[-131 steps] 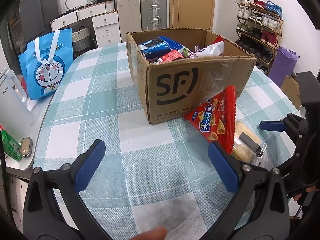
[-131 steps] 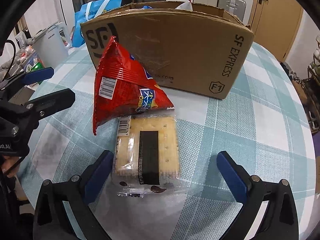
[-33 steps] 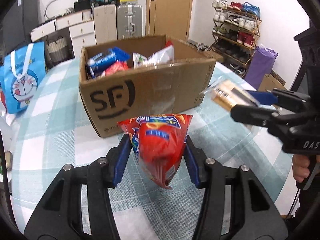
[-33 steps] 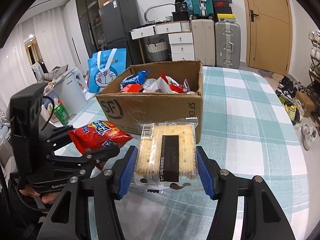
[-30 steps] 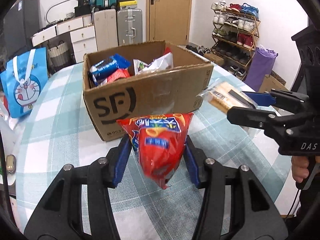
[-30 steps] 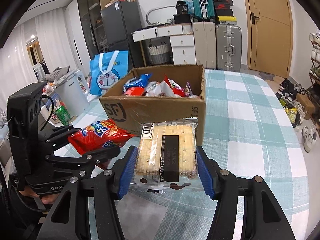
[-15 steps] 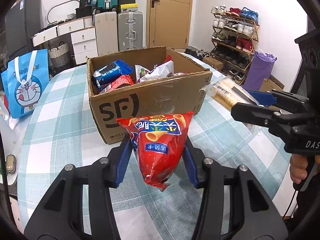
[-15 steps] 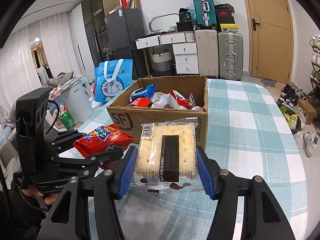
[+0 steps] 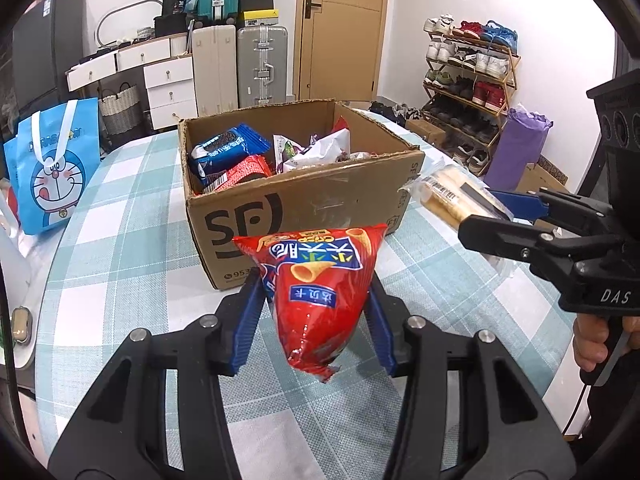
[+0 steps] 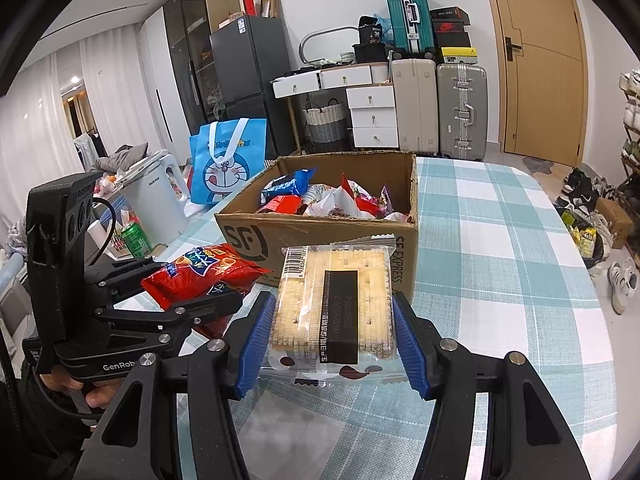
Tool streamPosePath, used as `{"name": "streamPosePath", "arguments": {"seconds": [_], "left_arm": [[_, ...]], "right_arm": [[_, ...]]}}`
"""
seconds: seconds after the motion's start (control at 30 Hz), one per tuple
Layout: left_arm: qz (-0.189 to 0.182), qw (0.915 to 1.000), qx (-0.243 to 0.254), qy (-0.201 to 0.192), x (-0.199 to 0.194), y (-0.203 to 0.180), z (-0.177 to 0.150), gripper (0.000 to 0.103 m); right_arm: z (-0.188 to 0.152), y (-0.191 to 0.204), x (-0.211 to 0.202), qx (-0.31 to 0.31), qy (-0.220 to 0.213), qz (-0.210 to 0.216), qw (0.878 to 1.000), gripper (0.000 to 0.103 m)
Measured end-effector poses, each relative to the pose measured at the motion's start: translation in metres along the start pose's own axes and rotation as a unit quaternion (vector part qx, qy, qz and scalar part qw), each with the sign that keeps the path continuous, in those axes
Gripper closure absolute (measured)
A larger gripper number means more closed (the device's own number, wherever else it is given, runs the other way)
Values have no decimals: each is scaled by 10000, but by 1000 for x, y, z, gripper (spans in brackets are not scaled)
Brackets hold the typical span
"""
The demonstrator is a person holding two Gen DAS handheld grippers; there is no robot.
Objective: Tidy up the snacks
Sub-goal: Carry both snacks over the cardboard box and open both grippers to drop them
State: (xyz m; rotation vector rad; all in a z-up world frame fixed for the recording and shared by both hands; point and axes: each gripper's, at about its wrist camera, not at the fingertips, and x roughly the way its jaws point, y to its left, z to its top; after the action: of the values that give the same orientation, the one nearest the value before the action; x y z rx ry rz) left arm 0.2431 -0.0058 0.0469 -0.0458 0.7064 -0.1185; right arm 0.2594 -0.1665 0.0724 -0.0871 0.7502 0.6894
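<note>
Table (image 9: 120, 208): checked cloth, box (image 9: 304, 200) in the middle.
Left claw (image 9: 316, 320): pinching chip bag (image 9: 320, 292).
Right claw (image 10: 334, 332): pinching cracker pack (image 10: 336, 304).
Box: just ahead of both.

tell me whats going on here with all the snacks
A person is packing snacks with a gripper in each hand. The left gripper is clamped on a red chip bag, the right gripper on a cracker pack. Both are held above the checked table, just in front of an open box already holding other snacks. Neither is in the box yet.
</note>
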Motion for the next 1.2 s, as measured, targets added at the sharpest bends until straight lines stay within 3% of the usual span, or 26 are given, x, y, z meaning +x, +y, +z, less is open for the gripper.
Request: {"name": "streamPosePath", "arguments": {"seconds": [0.73, 1.2], "left_arm": [[-119, 9992, -11, -379, -44, -6, 10, 58], [18, 9978, -195, -632, -52, 6, 40, 58]], "right_arm": [[5, 10, -16, -90, -263, 103, 9996, 44], [21, 4, -14, 60, -400, 139, 9991, 44]]}}
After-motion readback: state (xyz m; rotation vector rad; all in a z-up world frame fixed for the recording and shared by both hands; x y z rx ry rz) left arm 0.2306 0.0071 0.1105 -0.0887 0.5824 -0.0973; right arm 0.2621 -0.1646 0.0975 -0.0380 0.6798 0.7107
